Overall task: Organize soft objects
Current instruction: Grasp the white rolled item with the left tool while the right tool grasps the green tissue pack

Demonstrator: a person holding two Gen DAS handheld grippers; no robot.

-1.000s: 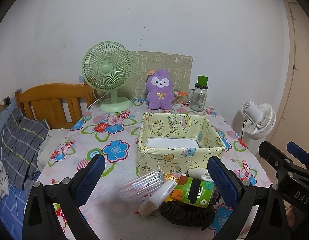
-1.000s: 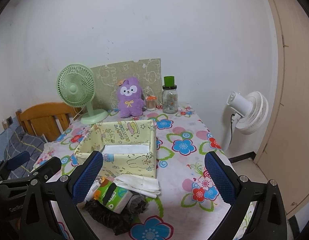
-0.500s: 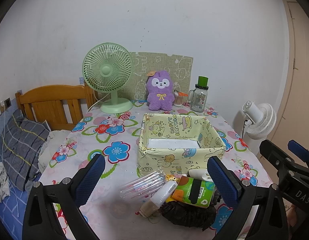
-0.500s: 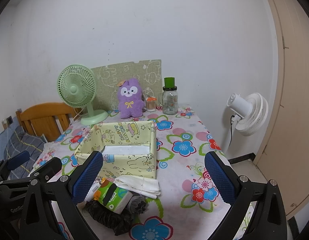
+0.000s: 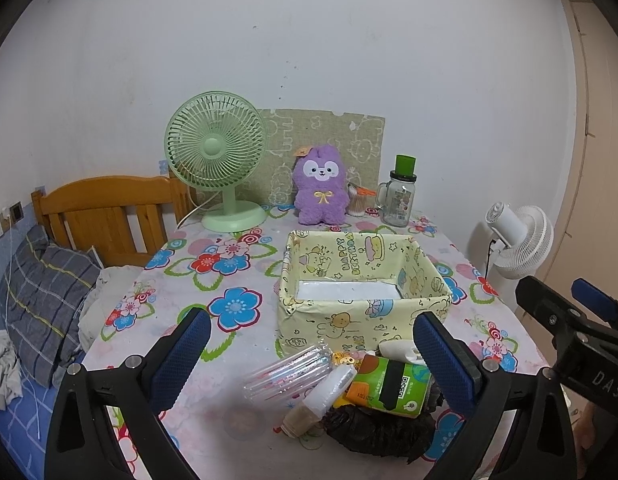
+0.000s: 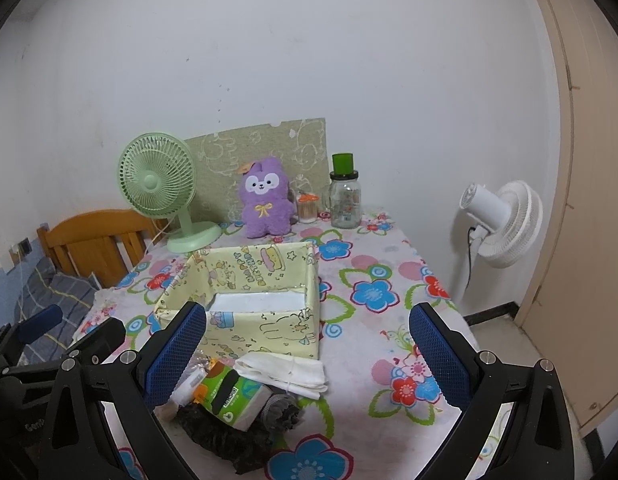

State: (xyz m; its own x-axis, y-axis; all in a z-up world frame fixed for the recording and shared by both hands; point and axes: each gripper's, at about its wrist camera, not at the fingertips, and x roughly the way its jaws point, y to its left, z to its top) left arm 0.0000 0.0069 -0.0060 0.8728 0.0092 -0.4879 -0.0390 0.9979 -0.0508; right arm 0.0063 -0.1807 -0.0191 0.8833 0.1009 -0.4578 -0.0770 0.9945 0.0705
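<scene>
A yellow cartoon-print box (image 5: 365,312) (image 6: 245,320) stands open in the middle of the flowered table, with only a white sheet inside. In front of it lies a pile: a green tissue pack (image 5: 389,386) (image 6: 233,396), a black fuzzy cloth (image 5: 381,428) (image 6: 221,432), a folded white cloth (image 6: 285,372), a grey rolled item (image 6: 281,412), a clear plastic tube (image 5: 289,372) and a small white bottle (image 5: 325,396). A purple plush (image 5: 320,191) (image 6: 265,204) sits at the back. My left gripper (image 5: 313,356) and right gripper (image 6: 309,356) hover open and empty above the pile.
A green desk fan (image 5: 219,160) (image 6: 161,192), a glass jar with green lid (image 5: 399,194) (image 6: 345,196) and a toothpick pot (image 5: 356,202) stand along the back. A white floor fan (image 6: 505,220) stands right of the table. A wooden headboard (image 5: 105,216) and bedding (image 5: 45,292) are left.
Both grippers have drifted very slightly; the scene sits a touch lower in view. Nothing was taken hold of or moved.
</scene>
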